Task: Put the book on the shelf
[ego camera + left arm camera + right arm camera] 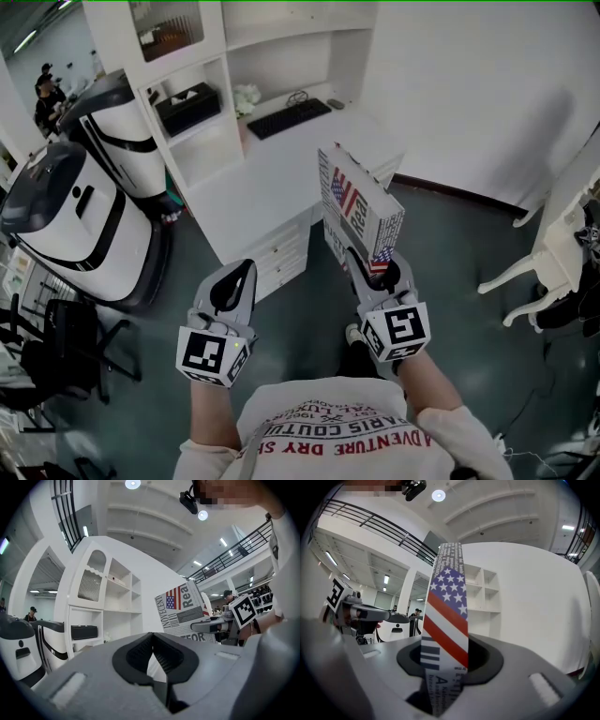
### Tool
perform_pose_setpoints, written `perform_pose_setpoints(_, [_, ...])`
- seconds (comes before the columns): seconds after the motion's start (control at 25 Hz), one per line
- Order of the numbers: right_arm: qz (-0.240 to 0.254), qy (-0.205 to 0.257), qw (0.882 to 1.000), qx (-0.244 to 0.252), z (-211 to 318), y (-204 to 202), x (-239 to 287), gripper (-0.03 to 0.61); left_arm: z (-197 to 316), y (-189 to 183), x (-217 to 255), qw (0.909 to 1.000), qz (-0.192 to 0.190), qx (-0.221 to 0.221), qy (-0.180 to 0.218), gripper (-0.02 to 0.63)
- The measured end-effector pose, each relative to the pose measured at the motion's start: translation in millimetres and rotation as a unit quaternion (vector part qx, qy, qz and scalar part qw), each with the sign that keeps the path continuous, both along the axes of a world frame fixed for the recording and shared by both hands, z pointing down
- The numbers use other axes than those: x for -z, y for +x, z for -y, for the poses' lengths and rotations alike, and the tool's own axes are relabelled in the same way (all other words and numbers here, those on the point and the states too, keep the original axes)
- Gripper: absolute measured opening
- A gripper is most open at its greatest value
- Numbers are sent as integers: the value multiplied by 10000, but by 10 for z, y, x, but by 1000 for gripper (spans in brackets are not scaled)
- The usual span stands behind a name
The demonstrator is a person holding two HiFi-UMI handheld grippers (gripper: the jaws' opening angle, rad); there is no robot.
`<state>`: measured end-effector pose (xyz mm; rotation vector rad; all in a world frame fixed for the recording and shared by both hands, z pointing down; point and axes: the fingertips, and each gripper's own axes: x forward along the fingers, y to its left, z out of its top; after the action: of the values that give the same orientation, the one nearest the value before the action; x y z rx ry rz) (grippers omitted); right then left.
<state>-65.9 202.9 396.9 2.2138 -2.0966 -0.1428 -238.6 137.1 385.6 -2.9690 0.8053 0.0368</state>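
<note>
My right gripper (373, 265) is shut on the lower end of a thick book (356, 208) with a flag and newsprint cover, and holds it upright in the air above the desk's front corner. In the right gripper view the book's flag-striped spine (446, 616) rises from between the jaws of this gripper (443, 667). The left gripper (232, 281) hangs to the left of the book, shut and holding nothing. Its own view shows the pads meeting (153, 656) and the book (183, 611) off to the right. The white shelf unit (202, 56) stands ahead, its upper compartments bare.
A white desk (253, 192) with drawers joins the shelf and carries a black keyboard (286, 119). A black box (187, 108) sits in a lower shelf compartment. A white-and-black machine (70, 220) and an office chair (66, 347) stand at the left, a white chair (553, 244) at the right.
</note>
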Motion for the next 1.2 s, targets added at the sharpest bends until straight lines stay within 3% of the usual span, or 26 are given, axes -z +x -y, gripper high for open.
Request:
perform_pose_setpoints(0.24, [24,-26,9996,267,525,431,-53,152,411,340,-154,9993,180,302,-93,5])
perform_pose_setpoints(0.4, [158,11,9985,519,964,877,-40,152,765,662,-125,9967,154,787,-90,5])
perform_pose_setpoints(0.88, [97,-41,9896,1432,2369,2433,189,152,1768,2179,242,9863,-28,1646,108,5])
perform_pose_setpoints(1.2, [63,-52,9800,1989,3044,2846,253,152,2147,2637,161,9765,114,2151,9,5])
